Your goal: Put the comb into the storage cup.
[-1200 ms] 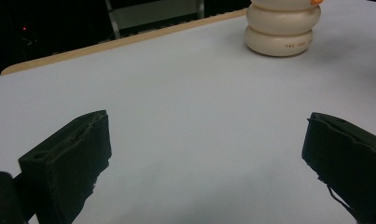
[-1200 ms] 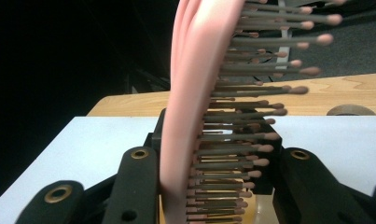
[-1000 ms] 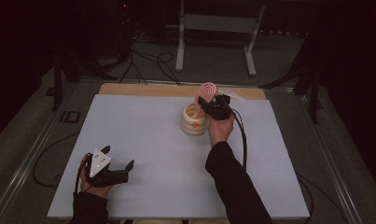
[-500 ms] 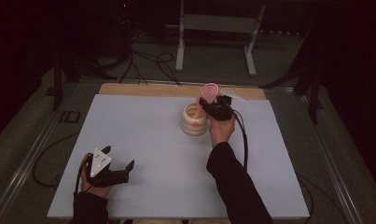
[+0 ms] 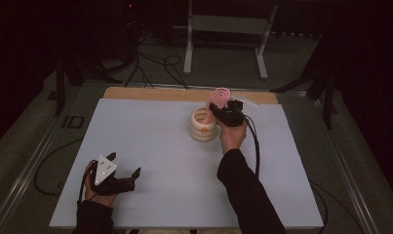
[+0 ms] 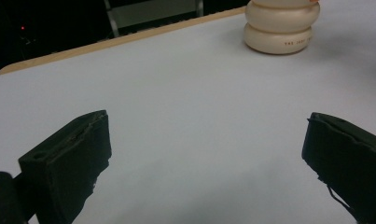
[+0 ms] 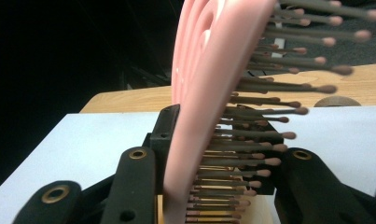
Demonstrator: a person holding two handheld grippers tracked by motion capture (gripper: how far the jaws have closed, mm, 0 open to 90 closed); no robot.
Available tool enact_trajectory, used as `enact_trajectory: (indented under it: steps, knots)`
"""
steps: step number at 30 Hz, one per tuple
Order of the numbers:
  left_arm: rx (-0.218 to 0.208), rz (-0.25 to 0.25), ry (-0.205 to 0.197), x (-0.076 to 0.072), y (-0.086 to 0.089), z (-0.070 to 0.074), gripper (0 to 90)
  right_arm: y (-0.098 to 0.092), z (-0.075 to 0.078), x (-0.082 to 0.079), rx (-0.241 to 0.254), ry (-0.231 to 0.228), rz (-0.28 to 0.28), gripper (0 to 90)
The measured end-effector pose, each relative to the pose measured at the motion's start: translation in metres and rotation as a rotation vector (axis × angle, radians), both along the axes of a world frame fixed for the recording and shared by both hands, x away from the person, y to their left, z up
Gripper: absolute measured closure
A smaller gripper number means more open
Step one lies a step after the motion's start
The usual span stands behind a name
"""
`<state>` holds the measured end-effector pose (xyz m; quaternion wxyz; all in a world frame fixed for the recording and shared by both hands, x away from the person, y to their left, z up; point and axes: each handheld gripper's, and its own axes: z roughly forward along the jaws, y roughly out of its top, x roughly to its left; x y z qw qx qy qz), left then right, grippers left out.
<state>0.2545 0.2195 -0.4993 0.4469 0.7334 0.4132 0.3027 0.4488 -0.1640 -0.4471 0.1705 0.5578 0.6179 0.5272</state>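
Hairbrush bristles show clearly between right gripper's fingers.

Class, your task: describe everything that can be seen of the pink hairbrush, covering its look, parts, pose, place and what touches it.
The pink hairbrush has a smooth, plastic-looking oval head with raised ridges on its back and rows of thin dark bristles tipped with small rounded beads. It stands nearly upright, head up, clamped between the black jaws of the right gripper. Its lower end dips into the opening of the cream ringed holder on the white table.
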Motion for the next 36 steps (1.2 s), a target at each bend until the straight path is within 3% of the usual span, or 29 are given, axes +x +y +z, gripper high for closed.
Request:
enact_trajectory:
  steps: [36]
  knots:
    - [0.002,0.0,0.0,0.0,0.0,0.0,2.1,-0.0041,-0.0077,-0.001,0.001,0.014,0.001,59.1]
